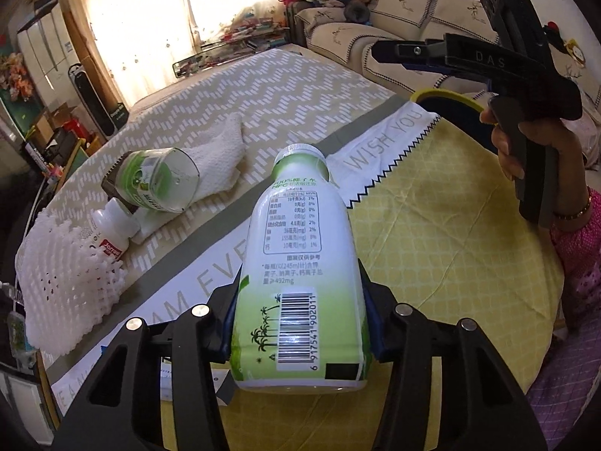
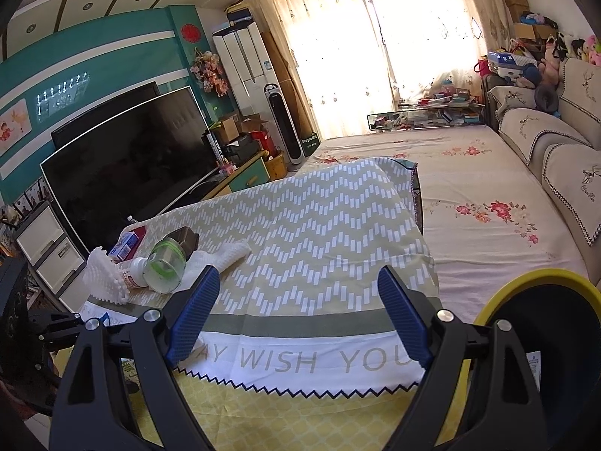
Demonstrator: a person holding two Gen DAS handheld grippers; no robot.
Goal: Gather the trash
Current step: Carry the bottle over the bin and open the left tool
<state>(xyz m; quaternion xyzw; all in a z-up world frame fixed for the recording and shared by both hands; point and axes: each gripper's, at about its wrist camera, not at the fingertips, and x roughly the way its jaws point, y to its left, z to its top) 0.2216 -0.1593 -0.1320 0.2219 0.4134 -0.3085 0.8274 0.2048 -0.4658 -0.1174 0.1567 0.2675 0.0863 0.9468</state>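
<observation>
A white and green drink bottle (image 1: 300, 248) with a white cap lies between the jaws of my left gripper (image 1: 300, 300), which is shut on its lower body over the yellow cloth. Farther left on the table lie a clear plastic cup with a green label (image 1: 157, 180) (image 2: 165, 267), a small white bottle with a red label (image 1: 112, 233) (image 2: 131, 272) and a white foam net (image 1: 67, 274) (image 2: 105, 278). My right gripper (image 2: 298, 274) stands open with nothing between its blue pads. A hand holds it near the yellow-rimmed bin (image 1: 447, 96) (image 2: 533, 274).
A white knitted cloth (image 1: 221, 150) lies under the cup. A blue carton (image 2: 126, 244) sits behind the foam net. The table carries a chevron tablecloth (image 2: 319, 218). A large television (image 2: 124, 173) stands to the left, and a flowered sheet (image 2: 488, 195) and sofa cushions lie to the right.
</observation>
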